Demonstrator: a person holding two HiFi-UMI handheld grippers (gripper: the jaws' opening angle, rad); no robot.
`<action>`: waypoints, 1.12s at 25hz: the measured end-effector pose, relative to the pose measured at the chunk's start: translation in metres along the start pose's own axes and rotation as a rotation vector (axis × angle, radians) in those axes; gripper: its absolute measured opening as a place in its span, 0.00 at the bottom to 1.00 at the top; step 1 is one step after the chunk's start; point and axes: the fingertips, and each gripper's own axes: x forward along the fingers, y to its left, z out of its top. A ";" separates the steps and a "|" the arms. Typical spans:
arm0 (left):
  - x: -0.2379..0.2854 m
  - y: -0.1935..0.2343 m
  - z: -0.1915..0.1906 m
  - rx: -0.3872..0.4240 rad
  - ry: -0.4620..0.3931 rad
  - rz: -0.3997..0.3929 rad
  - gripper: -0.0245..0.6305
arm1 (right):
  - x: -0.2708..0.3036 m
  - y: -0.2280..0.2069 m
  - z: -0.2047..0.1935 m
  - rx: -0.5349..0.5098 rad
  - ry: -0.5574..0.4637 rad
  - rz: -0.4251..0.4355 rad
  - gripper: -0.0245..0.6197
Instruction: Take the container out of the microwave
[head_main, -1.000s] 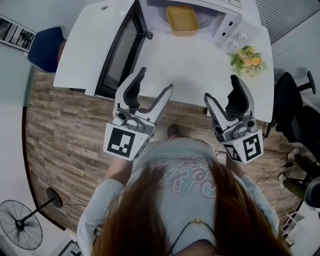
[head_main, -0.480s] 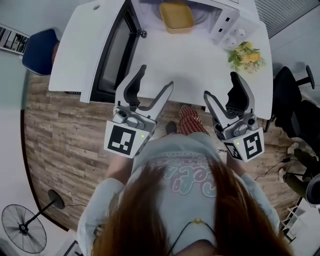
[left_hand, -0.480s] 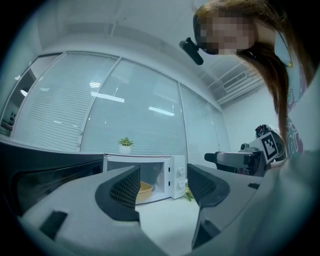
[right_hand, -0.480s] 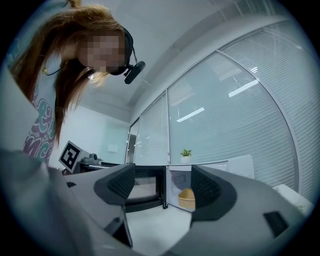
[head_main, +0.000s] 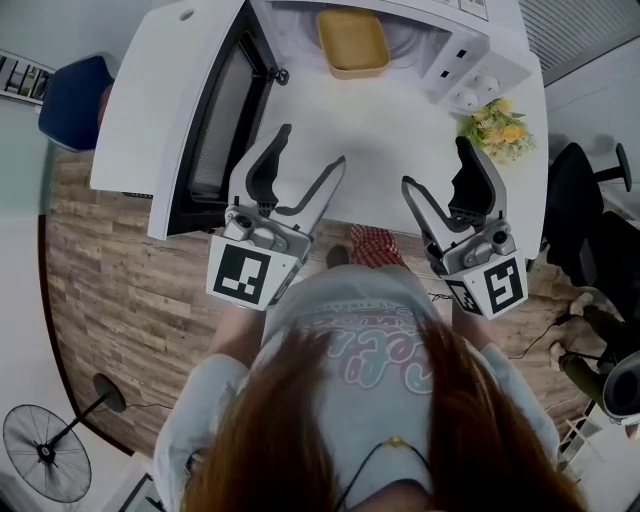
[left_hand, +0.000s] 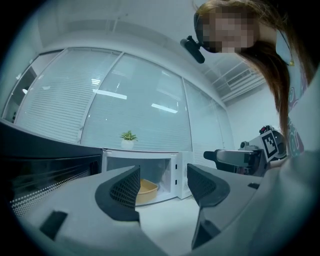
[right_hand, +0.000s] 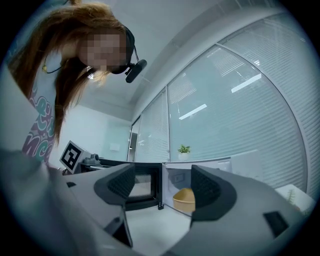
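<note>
A yellow container (head_main: 352, 42) sits inside the white microwave (head_main: 455, 55) at the table's far side. The microwave's door (head_main: 215, 110) hangs wide open to the left. In the left gripper view the container (left_hand: 146, 189) shows between the jaws, still far off. In the right gripper view the container (right_hand: 185, 199) appears beside the dark door (right_hand: 142, 186). My left gripper (head_main: 312, 148) is open and empty over the near table edge. My right gripper (head_main: 437, 165) is also open and empty, level with it on the right.
A white table (head_main: 390, 135) carries the microwave and a bunch of yellow flowers (head_main: 495, 125) at its right end. A small potted plant (left_hand: 128, 136) stands on the microwave. A black chair (head_main: 580, 190) is at the right, a blue chair (head_main: 70, 90) at the left, and a fan (head_main: 45, 465) on the floor.
Both grippers have edged forward toward the table, staying open. The microwave and its open door now sit slightly lower and closer in the head view.
</note>
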 end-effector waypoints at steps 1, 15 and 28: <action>0.004 0.002 -0.003 -0.003 0.010 0.006 0.46 | 0.004 -0.004 -0.001 0.003 0.002 0.005 0.58; 0.050 0.038 -0.033 -0.020 0.095 0.070 0.46 | 0.058 -0.044 -0.028 0.015 0.057 0.079 0.58; 0.084 0.054 -0.063 -0.044 0.122 0.077 0.46 | 0.091 -0.074 -0.080 0.024 0.153 0.087 0.58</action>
